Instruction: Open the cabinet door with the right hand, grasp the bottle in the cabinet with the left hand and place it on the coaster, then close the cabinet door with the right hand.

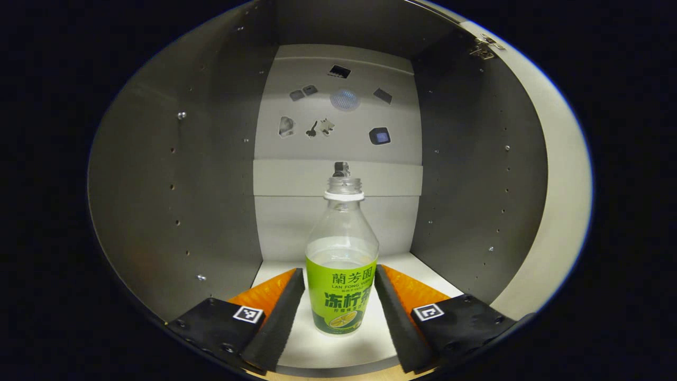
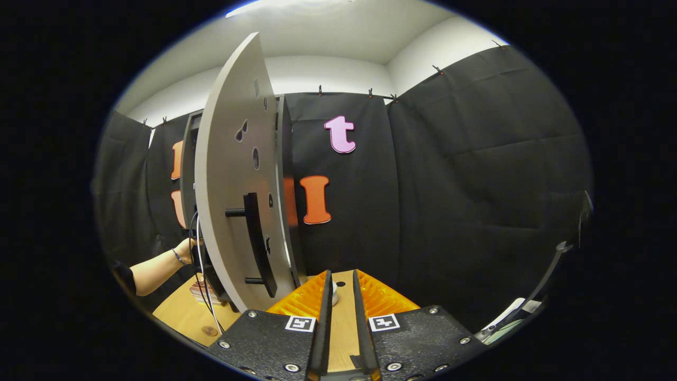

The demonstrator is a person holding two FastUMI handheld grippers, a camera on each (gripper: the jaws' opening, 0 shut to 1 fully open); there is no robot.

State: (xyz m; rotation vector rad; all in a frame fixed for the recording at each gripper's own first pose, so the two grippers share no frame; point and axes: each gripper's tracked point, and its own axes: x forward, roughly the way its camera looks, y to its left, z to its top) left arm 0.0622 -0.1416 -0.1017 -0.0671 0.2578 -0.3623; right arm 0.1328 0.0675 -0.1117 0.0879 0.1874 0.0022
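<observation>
Left gripper (image 1: 339, 301): your fingers (image 1: 280, 312) are spread wide inside the cabinet, one on each side of the bottle; you can see a sliver of shelf between each pad and the label, so neither finger presses on it.

Bottle (image 1: 341, 264): it stands upright on the cabinet's white floor (image 1: 338, 349), right between your left fingers. It is clear plastic with a green label, its mouth has no cap (just a white ring at the neck), and a little liquid sits near the top of the label.

Cabinet interior (image 1: 158, 211): grey side walls with rows of small holes rise on both sides of you; the pale back panel (image 1: 338, 143) carries several small stickers above the bottle's neck.

Hinge (image 1: 484, 46): a metal hinge sits at the upper right edge of the opening.

Right gripper (image 2: 342, 317): your fingers are nearly together with only a narrow slit between them, and nothing is held there. They hang over the wooden tabletop (image 2: 182, 315), just beside the door.

Cabinet door (image 2: 232, 174): it stands swung open, its outer face turned toward your right camera, with stickers on it.

Handle (image 2: 259, 243): a dark vertical bar on the door, apart from your right fingers.

Your other hand (image 2: 188, 248): seen from the right gripper view, it reaches in behind the open door, forearm bare below a dark sleeve.
</observation>
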